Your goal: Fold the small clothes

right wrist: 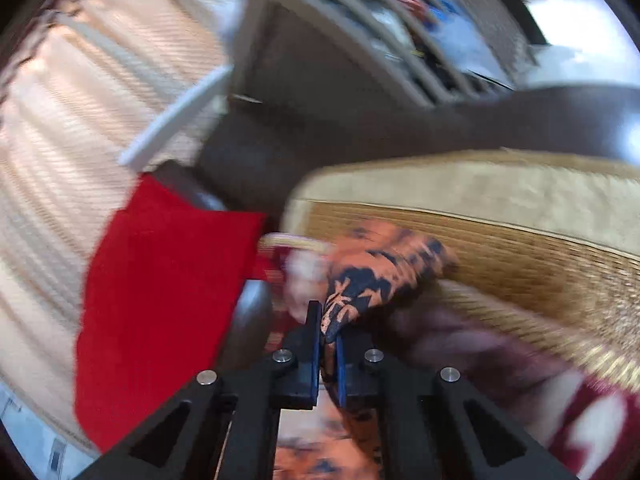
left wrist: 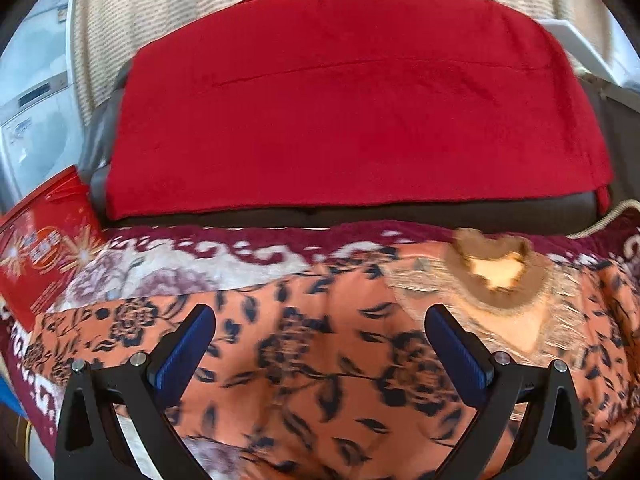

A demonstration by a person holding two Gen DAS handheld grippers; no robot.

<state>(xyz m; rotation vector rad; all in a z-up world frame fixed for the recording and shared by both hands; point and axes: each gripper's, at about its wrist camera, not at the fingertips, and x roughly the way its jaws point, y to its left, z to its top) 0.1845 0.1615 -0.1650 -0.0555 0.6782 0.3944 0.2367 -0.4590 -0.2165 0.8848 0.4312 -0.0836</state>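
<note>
Right gripper (right wrist: 329, 334) clamped on an edge of the orange floral garment (left wrist: 320, 360); left gripper (left wrist: 320, 320) spread wide, hovering over it, holding nothing.

Garment lies across the patterned maroon blanket (left wrist: 168, 256) before the red cushion (left wrist: 352, 112). Risk: thin pinch may slip, or a one-sided pull drags the cloth askew and bunches it, since the left end is unanchored.

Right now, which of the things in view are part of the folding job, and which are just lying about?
Part of the job:
- orange floral garment, spread flat
- right gripper, pinching a fold of that garment
- left gripper, jaws wide apart above it

Lying about:
- red blanket over the sofa back
- red printed bag
- maroon patterned cover underneath
- woven mat
</note>
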